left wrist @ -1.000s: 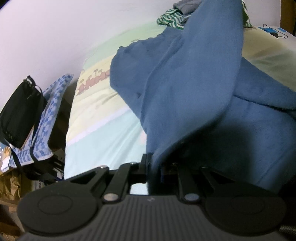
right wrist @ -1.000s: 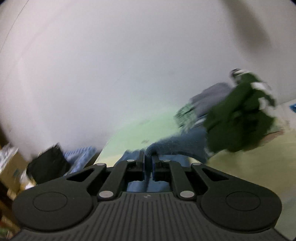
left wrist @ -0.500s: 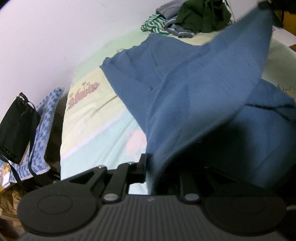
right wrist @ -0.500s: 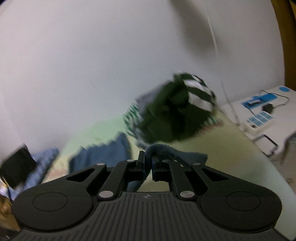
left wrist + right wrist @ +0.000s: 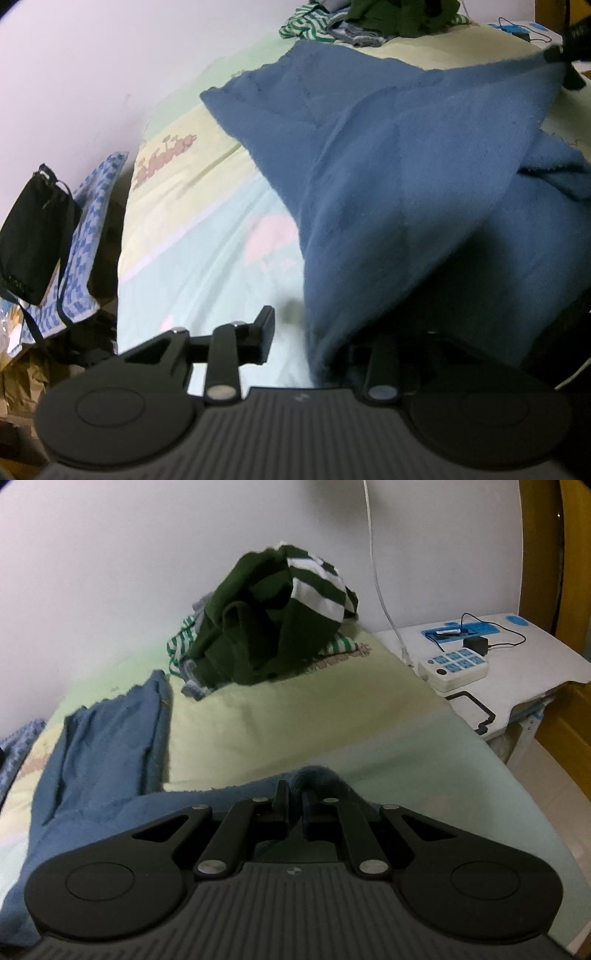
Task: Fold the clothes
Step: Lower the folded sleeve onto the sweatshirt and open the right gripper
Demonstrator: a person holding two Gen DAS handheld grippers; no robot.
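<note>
Lowered since a second ago, the right gripper (image 5: 294, 805) stays clenched on a corner of the blue garment (image 5: 388, 177), while the left gripper (image 5: 306, 334), whose jaws have just been opening, stands released beside the cloth draped over the bed (image 5: 207, 236) near the clothes pile (image 5: 266, 631).

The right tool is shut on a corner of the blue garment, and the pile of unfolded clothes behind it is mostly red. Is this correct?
Not quite. The right tool is shut on the blue garment, but the pile of unfolded clothes is mostly dark green, not red. The right wrist view shows it.
</note>
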